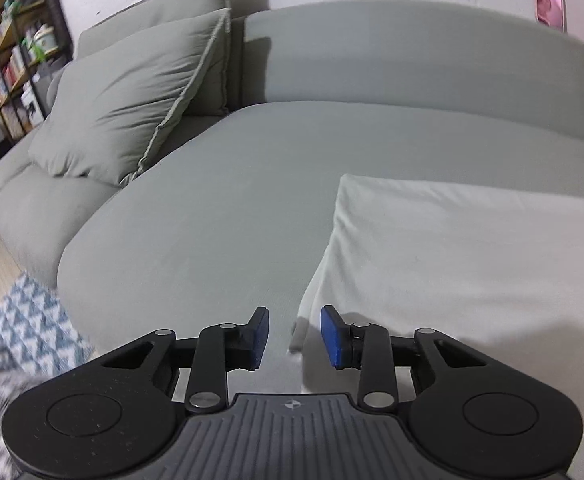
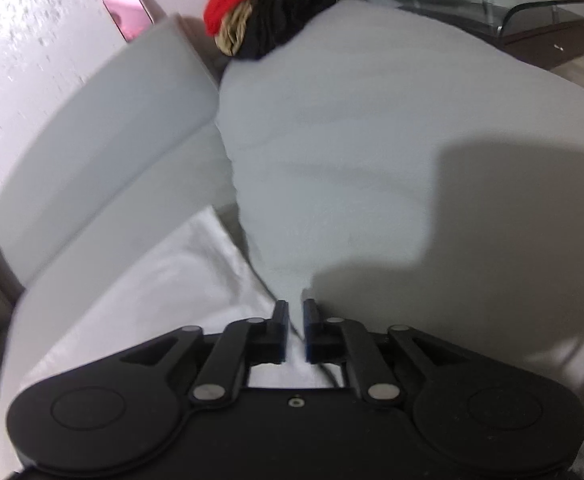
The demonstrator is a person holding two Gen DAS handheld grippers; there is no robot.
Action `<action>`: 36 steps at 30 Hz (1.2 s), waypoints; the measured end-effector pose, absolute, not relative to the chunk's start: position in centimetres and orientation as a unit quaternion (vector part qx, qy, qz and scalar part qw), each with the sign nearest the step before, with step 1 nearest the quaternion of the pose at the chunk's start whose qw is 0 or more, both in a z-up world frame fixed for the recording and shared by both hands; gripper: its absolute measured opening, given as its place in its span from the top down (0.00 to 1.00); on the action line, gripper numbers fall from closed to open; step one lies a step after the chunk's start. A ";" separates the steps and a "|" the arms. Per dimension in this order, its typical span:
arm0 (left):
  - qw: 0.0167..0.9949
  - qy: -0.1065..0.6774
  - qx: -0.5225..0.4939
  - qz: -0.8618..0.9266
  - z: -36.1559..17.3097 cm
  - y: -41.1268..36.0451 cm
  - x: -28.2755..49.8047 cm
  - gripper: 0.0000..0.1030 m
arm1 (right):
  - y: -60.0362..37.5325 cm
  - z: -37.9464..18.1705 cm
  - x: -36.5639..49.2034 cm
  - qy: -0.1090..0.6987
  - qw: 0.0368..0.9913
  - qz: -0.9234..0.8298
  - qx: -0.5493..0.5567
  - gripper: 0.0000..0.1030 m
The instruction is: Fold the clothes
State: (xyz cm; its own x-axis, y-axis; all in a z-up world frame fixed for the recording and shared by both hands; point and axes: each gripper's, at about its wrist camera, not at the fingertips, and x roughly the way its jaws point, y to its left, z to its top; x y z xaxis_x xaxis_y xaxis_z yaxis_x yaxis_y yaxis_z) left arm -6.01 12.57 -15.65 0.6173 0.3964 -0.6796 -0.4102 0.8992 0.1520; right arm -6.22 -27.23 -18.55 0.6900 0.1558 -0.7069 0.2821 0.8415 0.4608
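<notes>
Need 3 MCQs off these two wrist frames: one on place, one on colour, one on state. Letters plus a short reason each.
1. Where does the white garment lie?
A. on the sofa seat
B. on the floor rug
C. on the bookshelf

2. What colour are the pads of the left tool?
A. red
B. blue
C. green

3. How do the left tool's jaws stand?
A. clamped on the garment
B. clamped on a pillow
C. open, holding nothing

Answers:
1 A: the white cloth is spread flat on the grey sofa seat.
2 B: both pads show blue in the left wrist view.
3 C: a clear gap shows between the pads, with the garment's corner lying beyond them, not pinched.
</notes>
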 end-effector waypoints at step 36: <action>0.941 0.335 0.050 0.003 -15.6 3.7 -7.8 0.62 | -26.0 -16.8 -8.3 0.401 0.827 0.171 0.354 0.64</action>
